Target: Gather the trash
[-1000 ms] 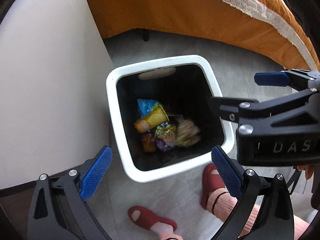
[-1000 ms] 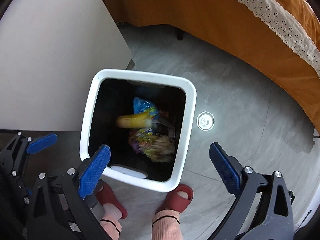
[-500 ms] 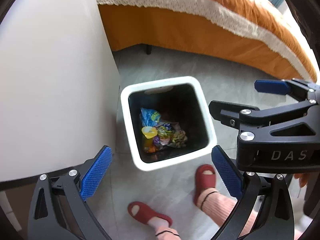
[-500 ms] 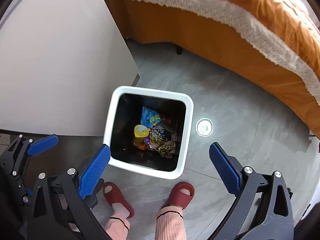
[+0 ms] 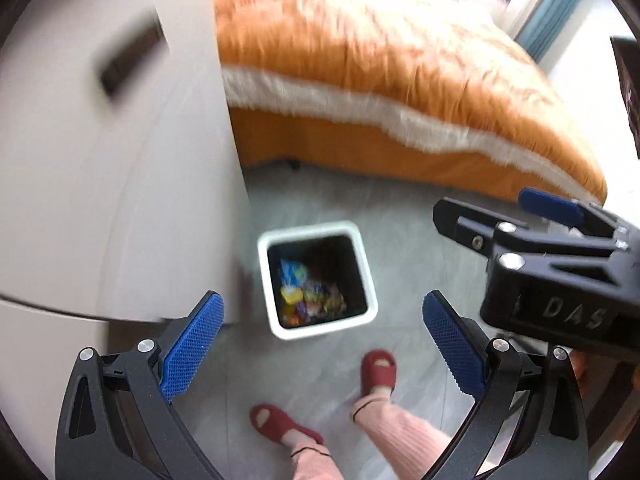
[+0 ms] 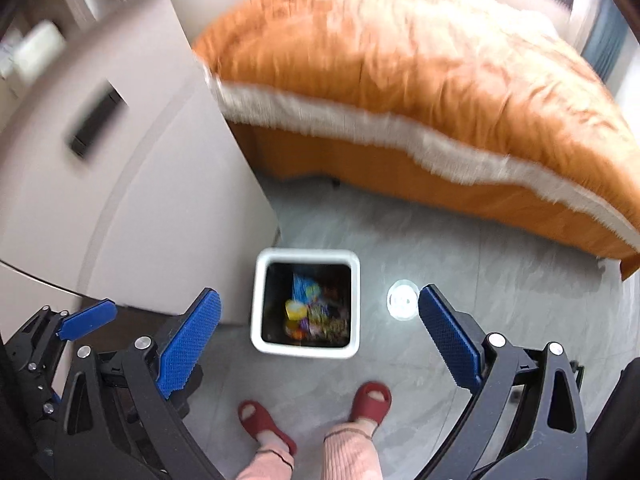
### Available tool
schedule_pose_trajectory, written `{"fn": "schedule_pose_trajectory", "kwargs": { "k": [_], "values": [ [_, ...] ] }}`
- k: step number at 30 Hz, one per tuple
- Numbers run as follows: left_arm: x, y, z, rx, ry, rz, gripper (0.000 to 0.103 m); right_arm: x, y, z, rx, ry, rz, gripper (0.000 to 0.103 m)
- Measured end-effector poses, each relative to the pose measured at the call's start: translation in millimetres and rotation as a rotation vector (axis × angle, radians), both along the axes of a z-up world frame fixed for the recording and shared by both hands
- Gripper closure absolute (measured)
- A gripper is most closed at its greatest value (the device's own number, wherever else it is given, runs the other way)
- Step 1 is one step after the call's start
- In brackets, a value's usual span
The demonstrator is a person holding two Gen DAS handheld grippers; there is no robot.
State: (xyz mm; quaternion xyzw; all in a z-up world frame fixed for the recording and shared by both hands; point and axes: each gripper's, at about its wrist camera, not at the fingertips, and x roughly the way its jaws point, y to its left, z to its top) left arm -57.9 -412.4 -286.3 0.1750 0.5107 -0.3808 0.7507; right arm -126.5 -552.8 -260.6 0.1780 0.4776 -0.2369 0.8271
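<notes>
We find the white trash bin (image 6: 306,304) standing on the grey floor (image 6: 480,264) beside a white cabinet (image 6: 120,184), colourful wrappers (image 6: 316,316) lying inside. Our left gripper (image 5: 322,344) and right gripper (image 6: 318,340) both gape wide, holding nothing. An orange bed (image 6: 400,80) stands beyond.

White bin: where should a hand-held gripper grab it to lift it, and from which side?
Probably the white bin's rim, from straight above: it stands upright and open-topped, so one finger can go inside and one outside a wall. The wall facing the red slippers looks most reachable; the white cabinet crowds the bin's left side.
</notes>
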Motion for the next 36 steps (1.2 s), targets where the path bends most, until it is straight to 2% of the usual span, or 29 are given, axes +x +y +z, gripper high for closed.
{"fn": "schedule_pose_trajectory", "kwargs": {
  "k": [2,5,9,13,15,18,22,25,28,33,36],
  "values": [
    [-4,10,40,-0.04,-0.025,0.028,0.005,-6,10,39,-0.056,-0.061,0.008,0.004],
    [-6,29,89,-0.086,-0.077,0.088,0.005,-9,20,80,-0.107,-0.113,0.026,0.004],
    [-10,57,144,-0.144,-0.169,0.135,0.005,-7,35,131,-0.121,-0.182,0.076,0.004],
    [-11,90,185,-0.114,-0.307,0.178,0.005,2,66,167,-0.156,-0.232,0.162,0.004],
    [-8,112,199,-0.105,-0.353,0.216,0.005,10,92,183,-0.202,-0.258,0.214,0.004],
    [-3,143,214,-0.108,-0.374,0.282,0.005,23,124,210,-0.221,-0.311,0.289,0.004],
    [10,201,237,-0.115,-0.408,0.409,0.005,40,168,240,-0.268,-0.369,0.385,0.004],
    [19,246,250,-0.1,-0.446,0.508,0.005,52,204,261,-0.262,-0.444,0.445,0.004],
    [27,287,261,-0.058,-0.496,0.613,0.005,62,234,272,-0.242,-0.476,0.498,0.004],
    [33,345,279,-0.081,-0.532,0.771,0.005,80,285,274,-0.269,-0.443,0.594,0.004],
    [39,363,281,-0.05,-0.534,0.81,0.005,85,307,272,-0.277,-0.437,0.623,0.004]
  ]
}}
